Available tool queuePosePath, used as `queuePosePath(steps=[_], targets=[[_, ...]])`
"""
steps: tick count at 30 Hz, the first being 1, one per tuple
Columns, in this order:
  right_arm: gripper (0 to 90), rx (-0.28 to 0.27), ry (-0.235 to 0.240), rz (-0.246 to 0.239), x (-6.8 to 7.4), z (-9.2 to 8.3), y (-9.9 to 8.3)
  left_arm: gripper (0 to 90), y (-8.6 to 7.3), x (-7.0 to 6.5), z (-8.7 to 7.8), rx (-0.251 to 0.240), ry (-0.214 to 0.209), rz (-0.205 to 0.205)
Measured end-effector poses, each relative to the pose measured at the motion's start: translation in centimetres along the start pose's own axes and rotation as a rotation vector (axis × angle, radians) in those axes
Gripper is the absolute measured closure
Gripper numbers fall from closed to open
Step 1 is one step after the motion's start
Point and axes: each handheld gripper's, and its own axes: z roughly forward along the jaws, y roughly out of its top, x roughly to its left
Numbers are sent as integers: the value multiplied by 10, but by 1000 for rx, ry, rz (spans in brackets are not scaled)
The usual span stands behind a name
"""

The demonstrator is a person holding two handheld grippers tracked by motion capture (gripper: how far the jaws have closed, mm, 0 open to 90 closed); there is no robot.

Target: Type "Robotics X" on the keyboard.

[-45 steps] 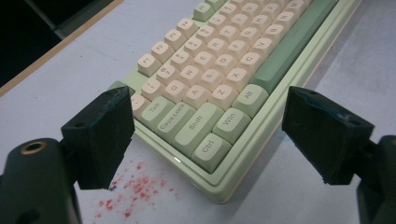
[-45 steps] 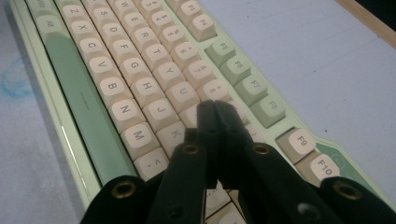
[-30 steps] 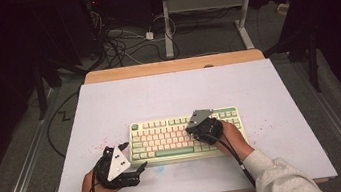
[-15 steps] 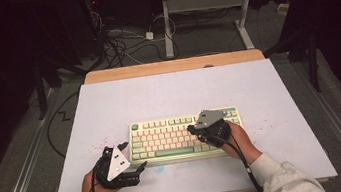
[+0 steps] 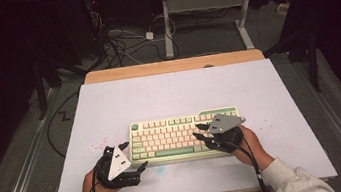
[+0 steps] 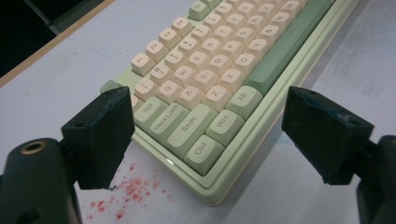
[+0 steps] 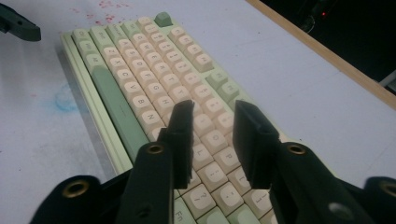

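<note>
Lying flat, keyboard (image 5: 186, 135) long axis left-right, spacebar toward person

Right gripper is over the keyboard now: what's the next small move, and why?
Probably lower the right gripper onto the key under its tips. Its jaws have just been opening, nothing lies between them, and they hang above the keyboard near its right half. The left gripper waits open beside the front left corner.

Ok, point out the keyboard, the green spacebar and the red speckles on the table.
keyboard (image 5: 164, 137), high view, on its cream keys.
green spacebar (image 6: 280, 56), left gripper view, on its long top face.
red speckles (image 6: 133, 191), left gripper view, mid-patch near the keyboard's corner.
</note>
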Motion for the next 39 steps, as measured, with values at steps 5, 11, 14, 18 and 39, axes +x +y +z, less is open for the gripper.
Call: queuePosePath(steps=[5, 11, 14, 18, 39], targets=[[541, -20, -17, -3, 0, -7, -4, 165, 2, 1, -1, -14, -6, -27], [342, -36, -23, 1, 2, -13, -11, 177, 8, 3, 0, -21, -17, -52], [293, -45, -32, 3, 2, -16, -15, 177, 9, 4, 1, -17, -17, -55], [244, -58, -47, 10, 2, -22, -18, 177, 11, 4, 2, -26, -18, -61], [160, -33, -102, 37, 3, -54, -48, 355, 41, 7, 26, 51, -87, -75]])
